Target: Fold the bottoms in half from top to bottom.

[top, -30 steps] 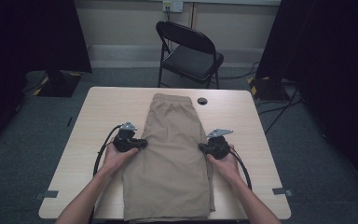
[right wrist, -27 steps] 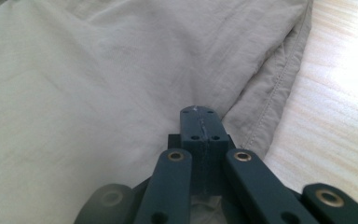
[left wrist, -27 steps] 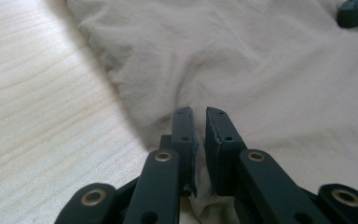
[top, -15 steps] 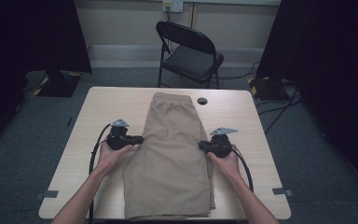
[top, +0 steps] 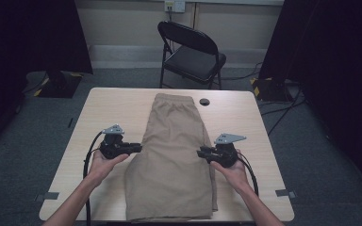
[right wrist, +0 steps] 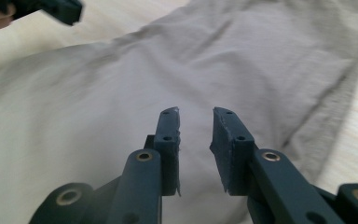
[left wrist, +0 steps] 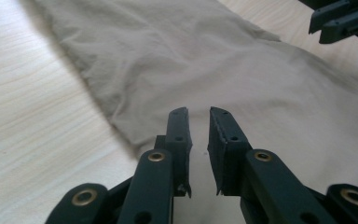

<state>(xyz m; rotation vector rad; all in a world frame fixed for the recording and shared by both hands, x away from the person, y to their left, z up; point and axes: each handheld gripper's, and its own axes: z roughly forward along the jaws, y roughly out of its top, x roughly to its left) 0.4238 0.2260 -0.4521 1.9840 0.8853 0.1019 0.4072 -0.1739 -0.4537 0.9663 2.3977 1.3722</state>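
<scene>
A pair of khaki shorts (top: 174,155) lies flat down the middle of the wooden table (top: 113,108), folded lengthwise, with the waistband at the far end. My left gripper (top: 139,148) hovers at the shorts' left edge and points right. In the left gripper view, its jaws (left wrist: 198,112) have just been opening and stand slightly apart above the fabric (left wrist: 205,60), with nothing between them. My right gripper (top: 199,153) sits at the shorts' right edge and points left. Its jaws (right wrist: 196,112) have also just been opening, and they stand empty over the cloth (right wrist: 121,93).
A small black round object (top: 204,101) sits on the table beside the waistband. A black folding chair (top: 193,52) stands behind the far edge. Bare tabletop lies on both sides of the shorts. Cables trail from both grippers toward the near edge.
Both grippers have lifted a little off the shorts. The left one has drawn back to the left. Both pairs of jaws have parted slightly.
</scene>
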